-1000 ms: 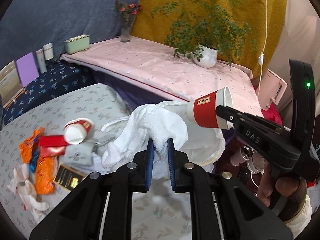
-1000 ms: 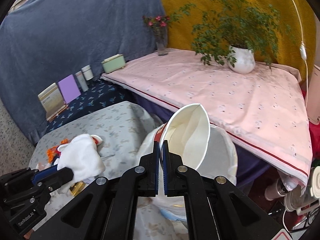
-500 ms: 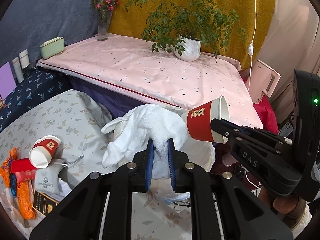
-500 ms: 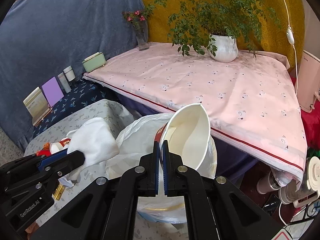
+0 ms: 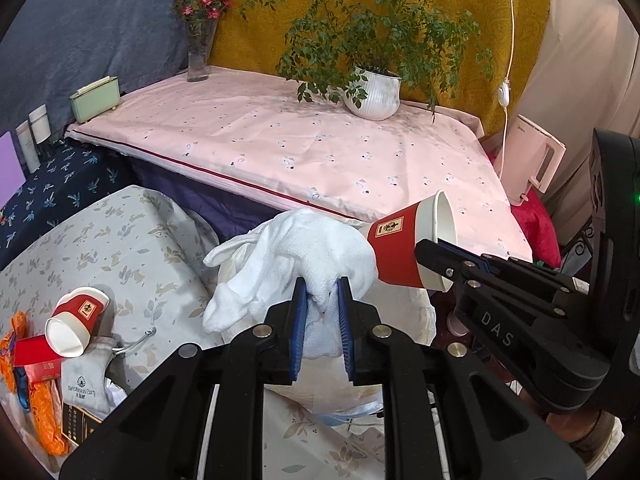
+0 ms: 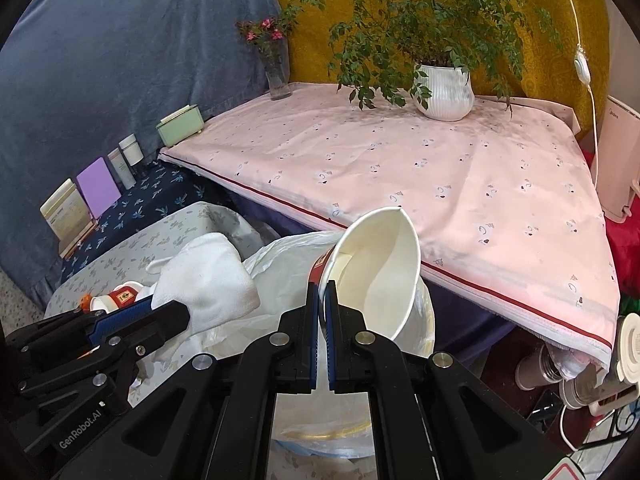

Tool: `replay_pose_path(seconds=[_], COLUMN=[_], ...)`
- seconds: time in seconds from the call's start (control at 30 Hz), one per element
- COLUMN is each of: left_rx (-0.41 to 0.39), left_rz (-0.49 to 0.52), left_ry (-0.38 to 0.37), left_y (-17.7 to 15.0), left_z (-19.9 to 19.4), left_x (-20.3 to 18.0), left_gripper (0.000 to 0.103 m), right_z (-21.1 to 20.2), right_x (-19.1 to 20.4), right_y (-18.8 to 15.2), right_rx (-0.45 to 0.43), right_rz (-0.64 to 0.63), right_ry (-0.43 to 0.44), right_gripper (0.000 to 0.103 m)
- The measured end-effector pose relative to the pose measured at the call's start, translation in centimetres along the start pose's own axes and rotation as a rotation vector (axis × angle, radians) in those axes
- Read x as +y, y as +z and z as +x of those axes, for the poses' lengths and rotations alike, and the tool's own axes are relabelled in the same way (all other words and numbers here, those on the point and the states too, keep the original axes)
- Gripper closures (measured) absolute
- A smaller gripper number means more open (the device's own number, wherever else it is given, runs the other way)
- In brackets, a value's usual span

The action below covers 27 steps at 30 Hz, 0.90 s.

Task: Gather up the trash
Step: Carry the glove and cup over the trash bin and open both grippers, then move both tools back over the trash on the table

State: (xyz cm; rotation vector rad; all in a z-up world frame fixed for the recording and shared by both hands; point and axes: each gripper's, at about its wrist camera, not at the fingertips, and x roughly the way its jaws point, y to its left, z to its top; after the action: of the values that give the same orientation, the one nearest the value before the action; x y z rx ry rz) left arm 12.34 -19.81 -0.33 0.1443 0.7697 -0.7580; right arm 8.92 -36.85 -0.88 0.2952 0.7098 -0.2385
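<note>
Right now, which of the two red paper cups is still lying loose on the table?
The red paper cup on its side on the grey leaf-print tablecloth, beside the orange wrappers. The other red paper cup is pinched by its rim in the right gripper.

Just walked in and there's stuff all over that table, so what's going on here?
Someone is clearing trash with a pair of handheld tongs. The left tongs are shut on a crumpled white cloth, and the right tongs pinch the rim of a red paper cup. Both are held over the white trash bag, nothing released yet. Another red cup, orange wrappers and a small drawstring pouch lie on the grey floral table.
</note>
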Motion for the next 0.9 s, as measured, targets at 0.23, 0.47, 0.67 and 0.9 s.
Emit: replay_pose_path(seconds=[0.23,0.47,0.67,0.9], left_rx=[0.012,0.034,0.035,-0.006], left_rz=[-0.033,-0.068,-0.059,-0.078], left_ry=[0.024,0.029,0.012,-0.003], left_y=[-1.2,-2.0,-1.7,-1.4], left_z=[-0.4,0.0,0.7,0.1], left_x=[1.2,2.3,2.0,2.2], left_gripper=[0.087,0.088,0.087,0.039], right_z=[0.3,0.7,0.7,-0.1], right_x=[0.2,1.0,0.9,0.5], right_y=[-0.4,-0.7,-0.5,0.0], right_rx=[0.013,0.025,0.016,-0.017], right_rz=[0.002,-0.013,-0.013,-0.002], right_ry=[0.01,0.024,0.015,0.005], right_gripper=[0.099,0.099,0.098,0.083])
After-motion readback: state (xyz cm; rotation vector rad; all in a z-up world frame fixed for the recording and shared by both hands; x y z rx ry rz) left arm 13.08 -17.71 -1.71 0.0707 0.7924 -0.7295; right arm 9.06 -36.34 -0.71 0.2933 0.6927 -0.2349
